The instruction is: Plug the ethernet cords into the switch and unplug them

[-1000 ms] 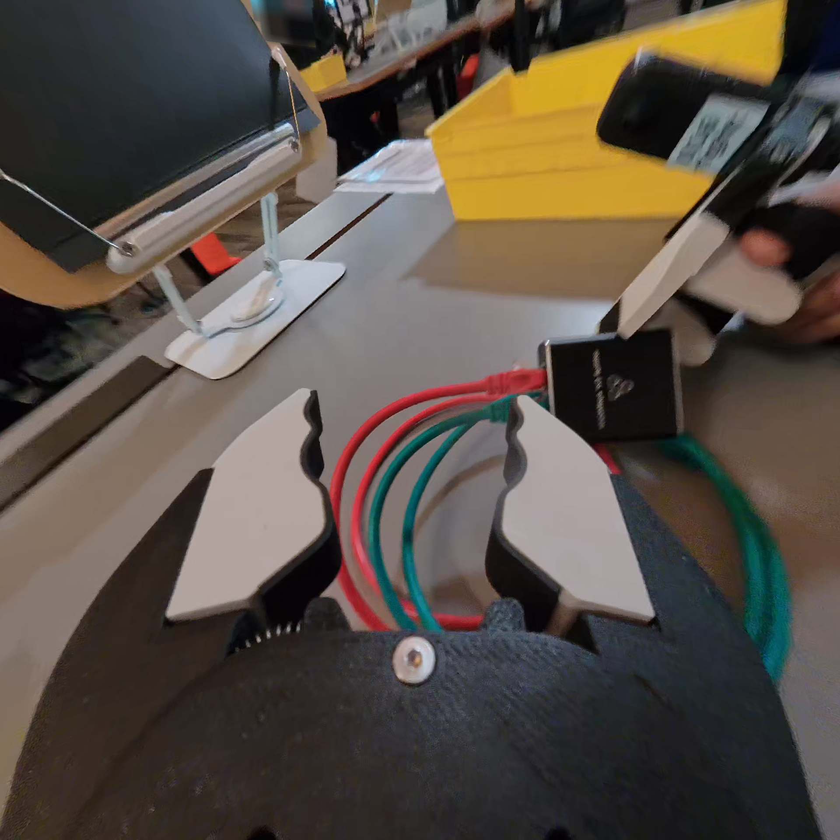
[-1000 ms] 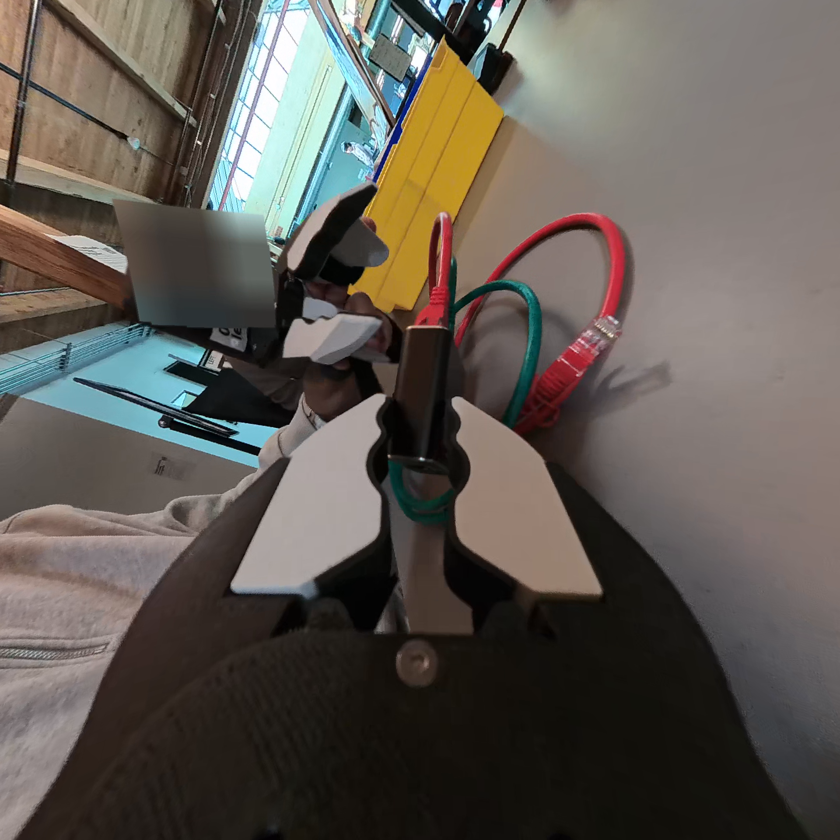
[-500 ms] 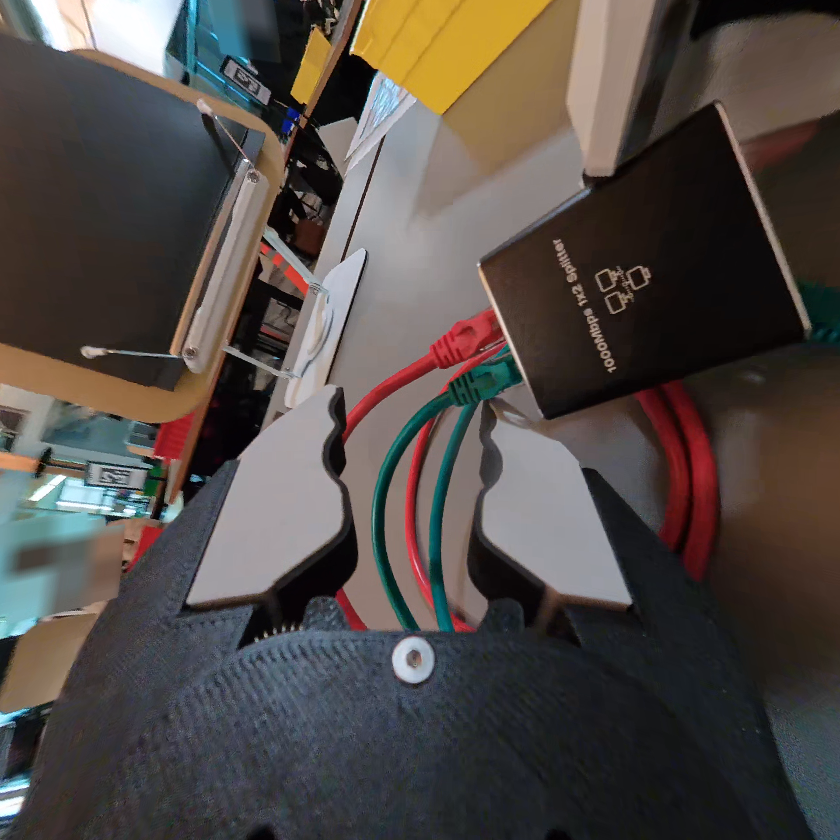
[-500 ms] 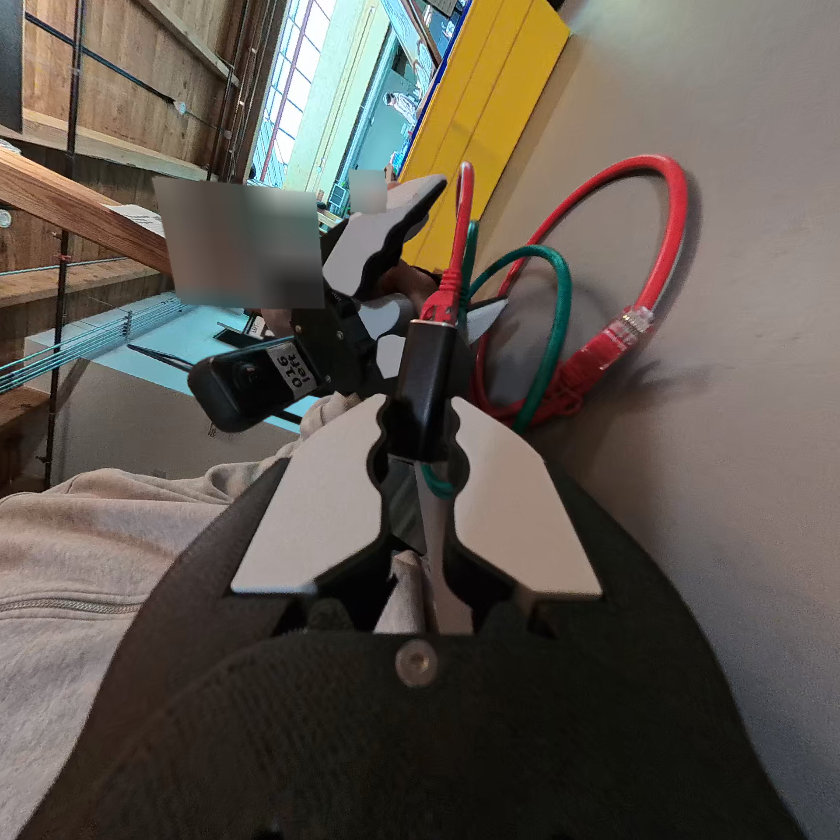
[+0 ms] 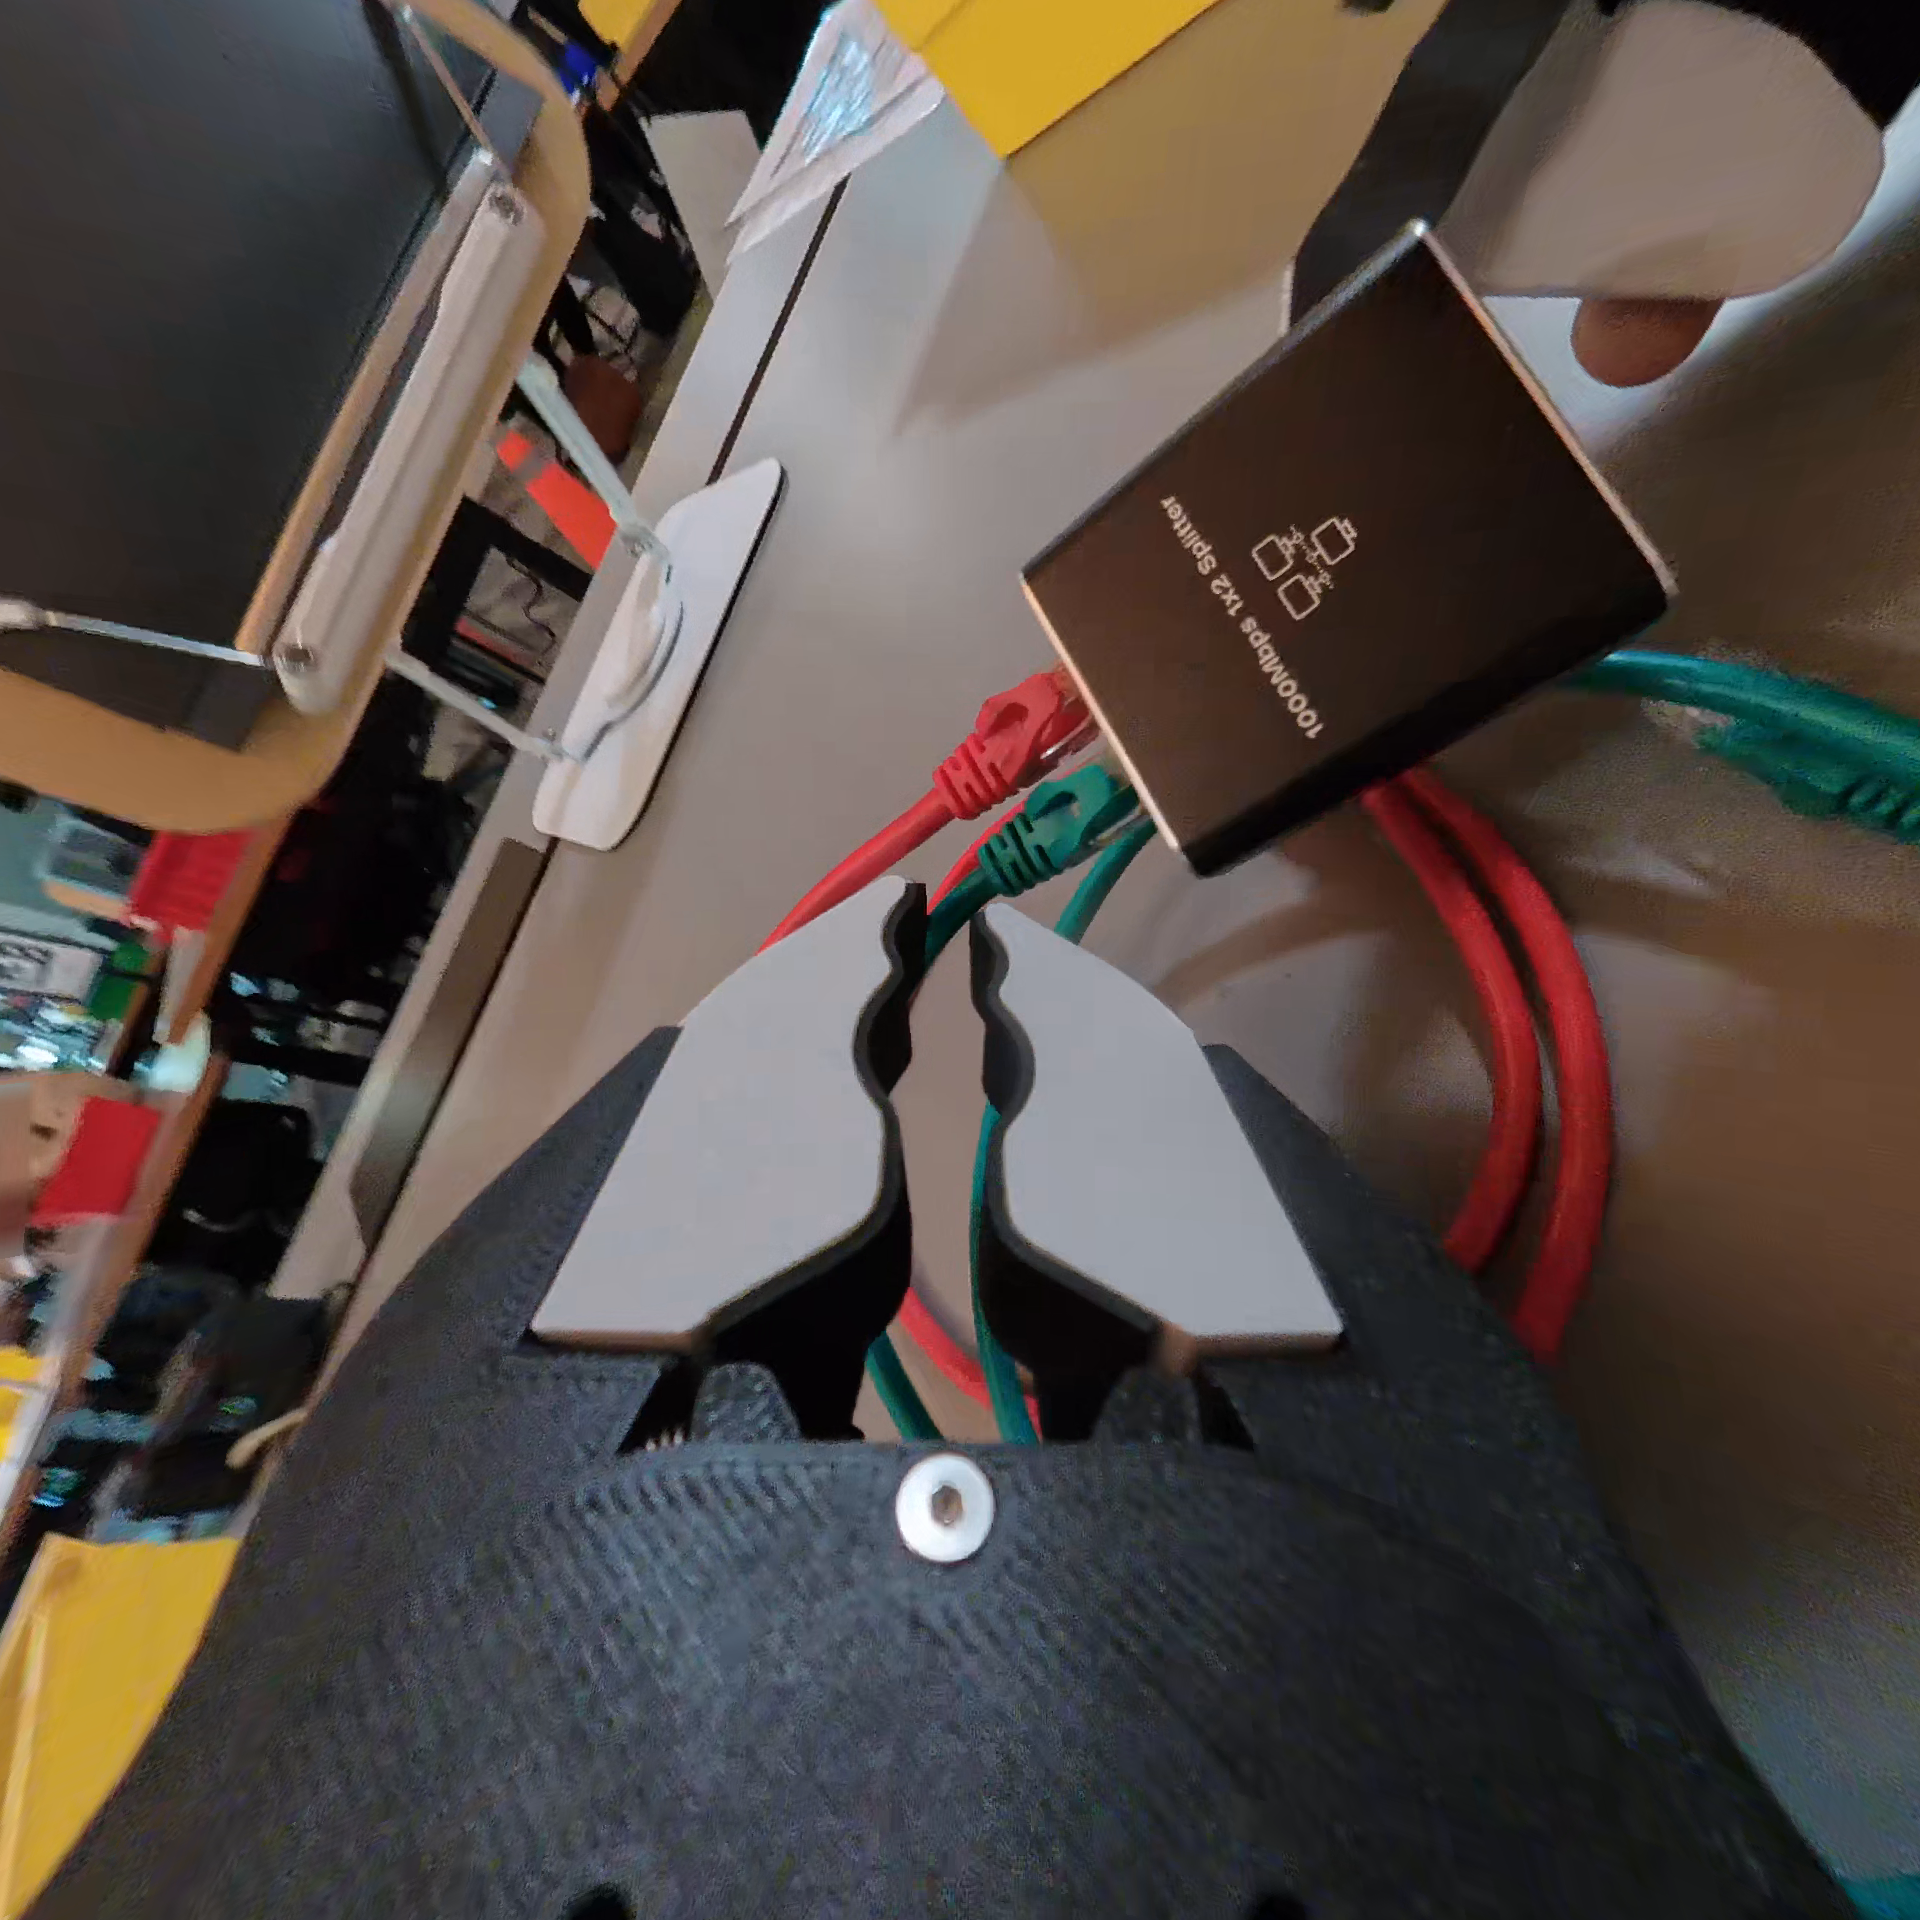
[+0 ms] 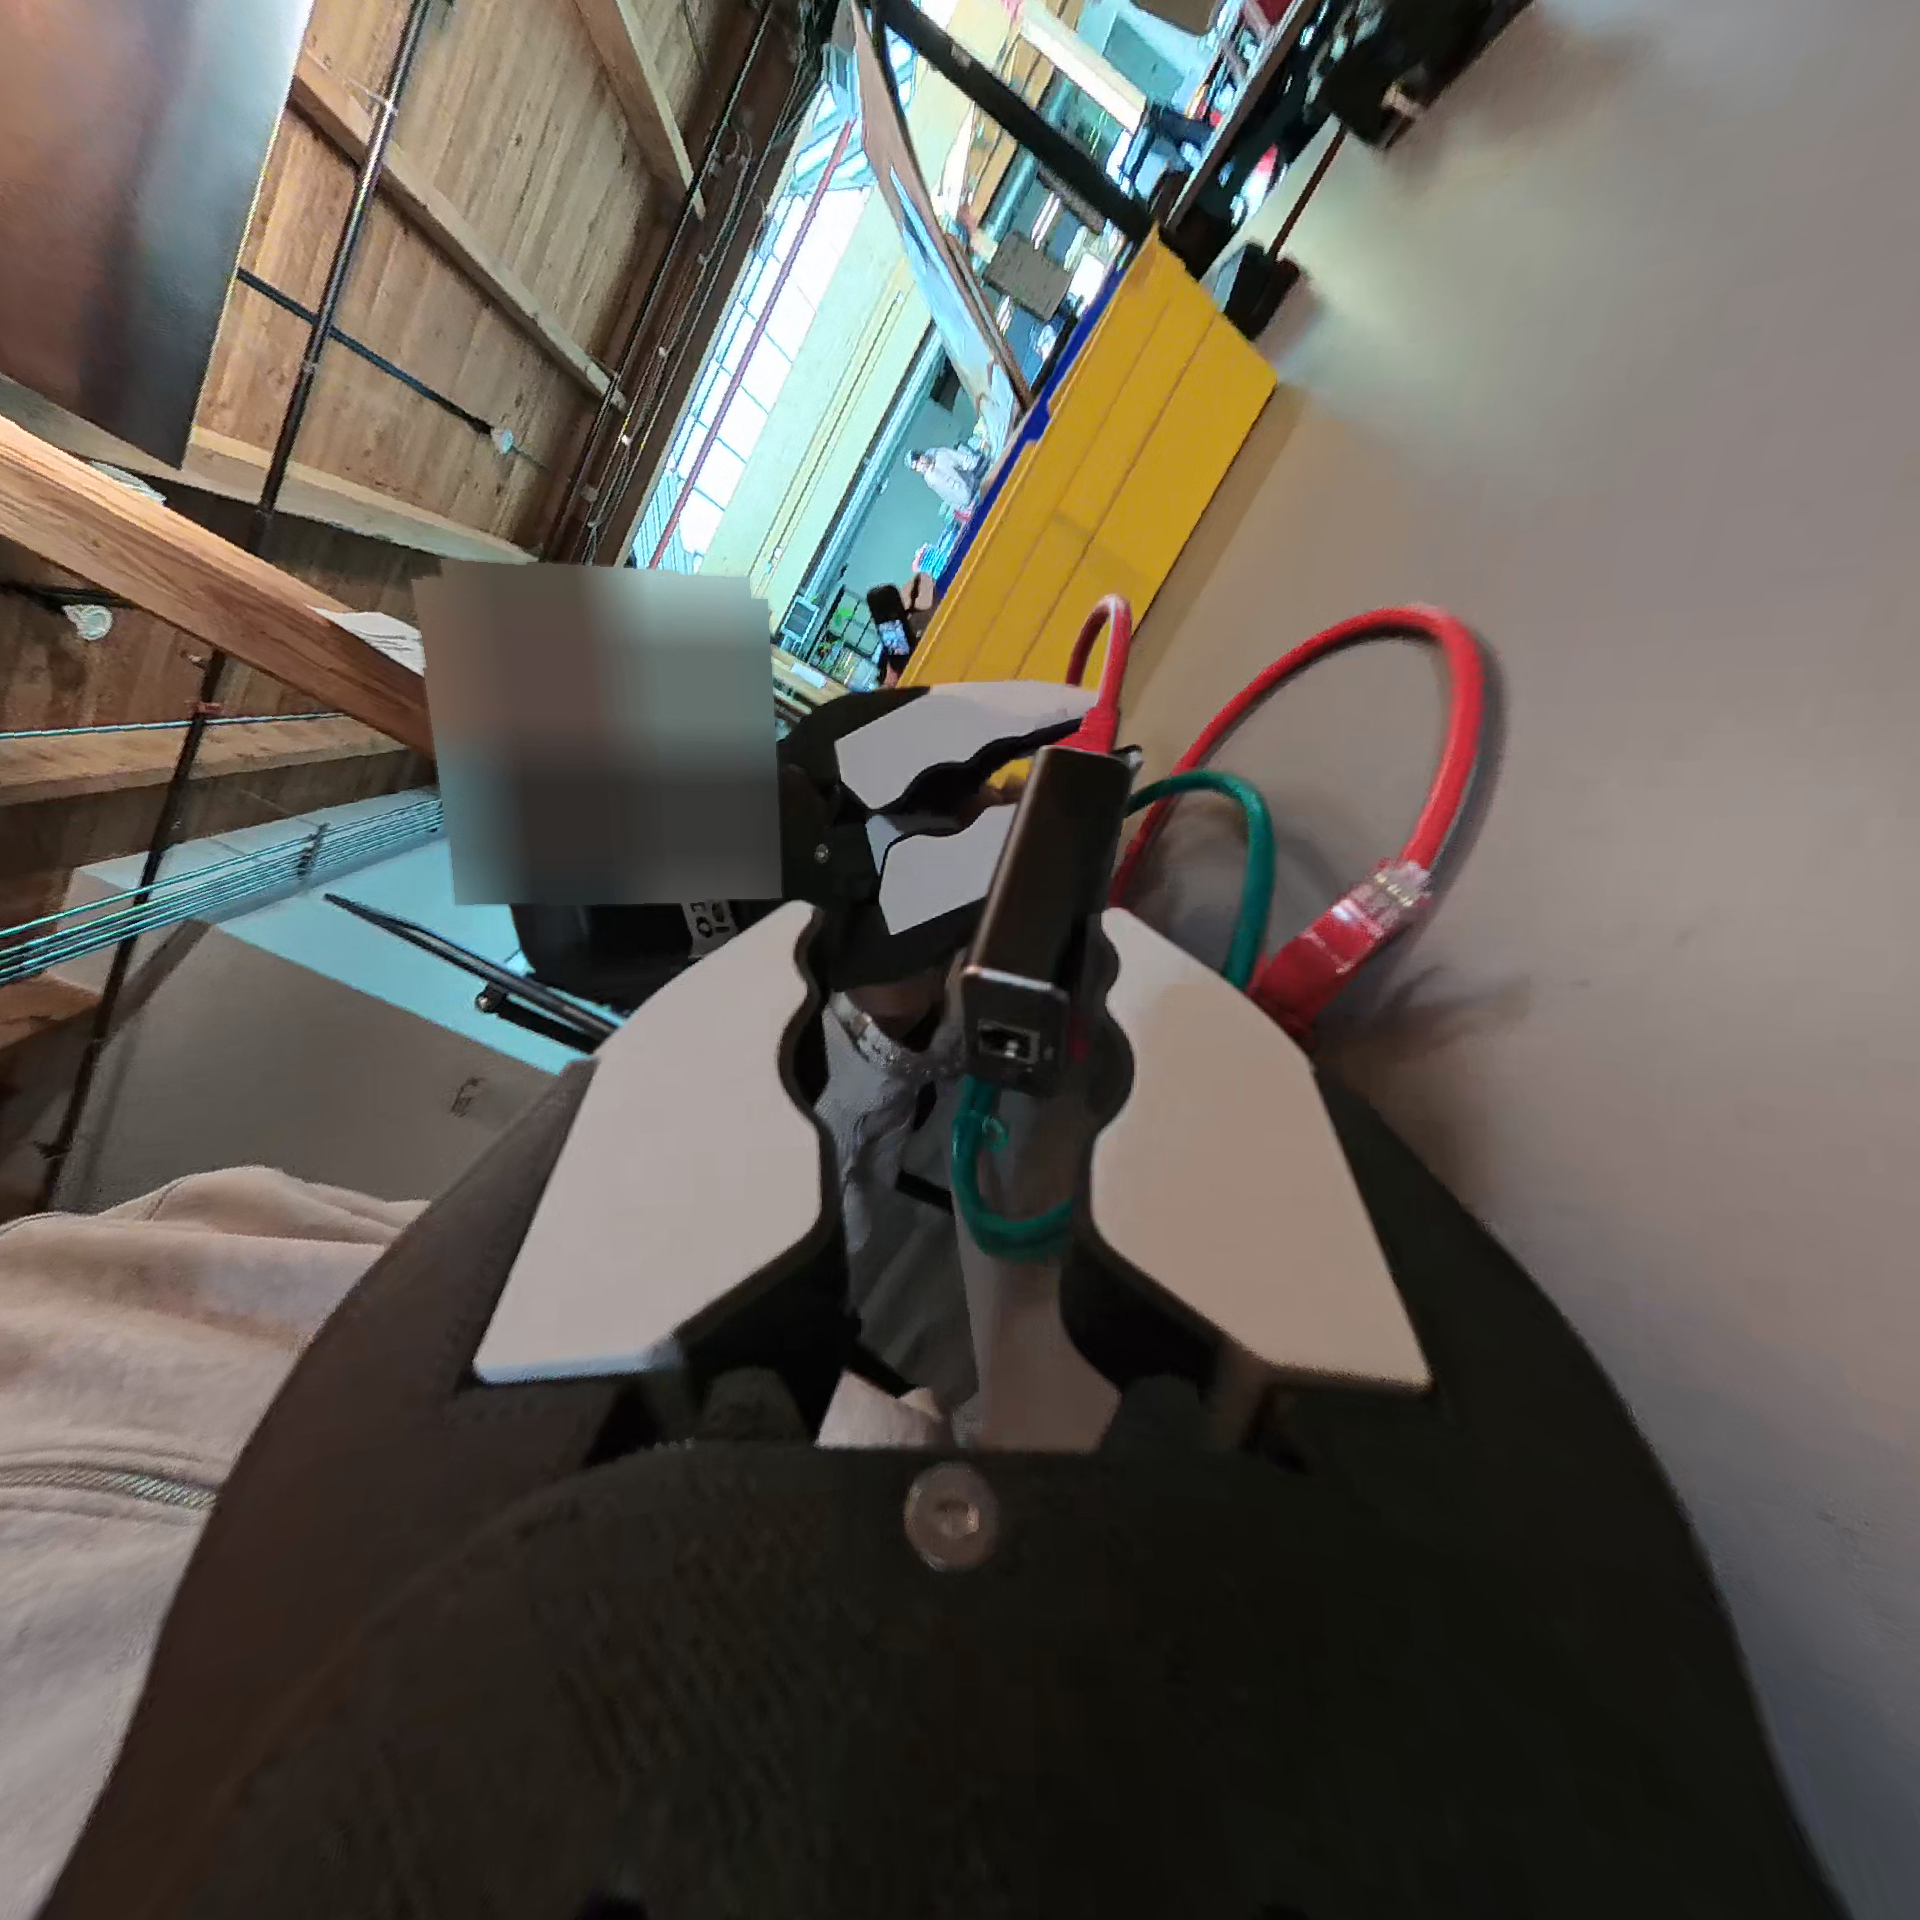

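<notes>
Your left claw (image 5: 945, 920) is pinched narrow around the green cord (image 5: 1039, 831) just behind its plug, which sits in the black switch (image 5: 1340, 582) beside the red cord (image 5: 997, 743). Your right claw (image 6: 951, 961) stands wide, the switch (image 6: 1049, 873) lying against its right finger, clear of the grey worktop (image 6: 1662, 727). A loose red plug (image 6: 1351, 925) rests on the worktop nearby.
</notes>
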A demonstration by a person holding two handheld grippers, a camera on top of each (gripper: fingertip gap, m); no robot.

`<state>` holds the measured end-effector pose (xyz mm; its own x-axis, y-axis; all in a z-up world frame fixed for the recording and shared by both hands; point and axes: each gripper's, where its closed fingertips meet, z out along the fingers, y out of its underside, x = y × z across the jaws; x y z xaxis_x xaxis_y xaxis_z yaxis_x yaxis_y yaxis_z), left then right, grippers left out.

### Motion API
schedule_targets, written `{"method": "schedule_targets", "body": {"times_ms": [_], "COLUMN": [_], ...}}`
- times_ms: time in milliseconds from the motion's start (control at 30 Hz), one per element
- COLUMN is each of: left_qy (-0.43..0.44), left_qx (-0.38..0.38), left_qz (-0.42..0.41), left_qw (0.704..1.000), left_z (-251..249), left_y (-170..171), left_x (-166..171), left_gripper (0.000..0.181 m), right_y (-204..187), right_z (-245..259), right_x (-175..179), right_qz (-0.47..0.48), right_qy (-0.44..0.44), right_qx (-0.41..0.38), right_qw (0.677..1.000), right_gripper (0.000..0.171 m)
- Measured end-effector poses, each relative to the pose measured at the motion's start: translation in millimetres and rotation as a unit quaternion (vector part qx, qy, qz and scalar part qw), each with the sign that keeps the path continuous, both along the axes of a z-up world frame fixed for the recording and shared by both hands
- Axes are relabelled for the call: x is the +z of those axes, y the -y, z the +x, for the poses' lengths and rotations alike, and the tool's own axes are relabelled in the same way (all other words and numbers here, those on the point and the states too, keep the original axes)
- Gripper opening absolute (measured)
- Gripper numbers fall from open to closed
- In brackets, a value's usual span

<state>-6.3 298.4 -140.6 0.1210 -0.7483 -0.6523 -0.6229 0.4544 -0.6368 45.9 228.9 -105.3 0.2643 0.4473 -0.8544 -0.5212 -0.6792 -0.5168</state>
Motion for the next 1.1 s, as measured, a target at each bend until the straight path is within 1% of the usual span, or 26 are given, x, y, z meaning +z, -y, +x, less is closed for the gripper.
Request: {"method": "schedule_targets", "body": {"times_ms": [33, 133, 200, 300, 433, 567, 600, 633, 700, 767, 800, 833, 900, 967, 1000, 1100], "left_qy": [0.009, 0.037, 0.058, 0.096, 0.109, 0.089, 0.083, 0.076, 0.064, 0.06, 0.063, 0.073, 0.095, 0.091, 0.084, 0.055], "left_qx": [0.009, 0.041, 0.063, 0.074, 0.072, 0.054, 0.046, 0.036, 0.017, 0.003, -0.008, -0.022, -0.025, -0.017, -0.01, -0.008], "left_qz": [-0.02, -0.101, -0.166, -0.24, -0.267, -0.268, -0.266, -0.263, -0.251, -0.221, -0.204, -0.192, -0.167, -0.151, -0.143, -0.134], "left_qw": [1.0, 0.993, 0.982, 0.963, 0.955, 0.958, 0.959, 0.961, 0.966, 0.973, 0.977, 0.978, 0.981, 0.984, 0.986, 0.989], "left_z": [-1.8, -8.0, -12.1, -15.7, -16.6, -4.5, 0.0, 4.4, 11.8, 15.4, 17.0, 19.3, 22.5, 22.8, 22.1, 20.4], "left_y": [-2.5, -10.0, -14.1, -17.3, -15.6, 1.0, 7.3, 14.0, 26.6, 32.5, 34.6, 37.3, 35.2, 30.4, 27.0, 24.5], "left_x": [0.8, 1.8, 1.6, 4.6, 7.4, 6.0, 5.4, 4.9, 4.0, 4.7, 5.7, 8.3, 13.4, 10.3, 6.5, -3.6], "left_gripper": [0.008, 0.008, 0.008, 0.008, 0.008, 0.007, 0.007, 0.007, 0.008, 0.008, 0.013, 0.023, 0.056, 0.077, 0.084, 0.085], "right_y": [-1.6, -5.9, -7.5, -7.7, -5.5, -1.7, -1.0, -1.2, -1.9, -3.3, -4.7, -6.0, -6.3, -4.8, -4.1, -1.5], "right_z": [4.0, 15.4, 19.3, 16.0, 0.9, -14.2, -15.9, -14.9, -7.7, -0.4, 2.5, 5.1, 6.9, 5.3, 4.4, 1.2], "right_x": [1.9, 6.6, 8.1, 6.1, -0.4, -5.3, -5.8, -6.7, -9.5, -9.7, -10.8, -13.1, -16.3, -14.9, -13.7, -13.4], "right_qz": [0.005, 0.012, 0.019, 0.032, 0.05, 0.051, 0.047, 0.041, 0.027, 0.013, 0.006, 0.0, -0.005, -0.006, -0.003, 0.001], "right_qy": [-0.002, -0.014, -0.011, 0.026, 0.086, 0.097, 0.092, 0.088, 0.079, 0.06, 0.057, 0.063, 0.074, 0.074, 0.076, 0.087], "right_qx": [-0.011, -0.041, -0.055, -0.064, -0.056, -0.039, -0.038, -0.042, -0.053, -0.056, -0.06, -0.064, -0.059, -0.042, -0.035, -0.012], "right_qw": [1.0, 0.999, 0.998, 0.997, 0.993, 0.993, 0.994, 0.994, 0.995, 0.997, 0.997, 0.996, 0.996, 0.996, 0.997, 0.996], "right_gripper": [0.048, 0.05, 0.05, 0.052, 0.059, 0.064, 0.063, 0.057, 0.032, 0.028, 0.027, 0.027, 0.027, 0.027, 0.027, 0.027]}}
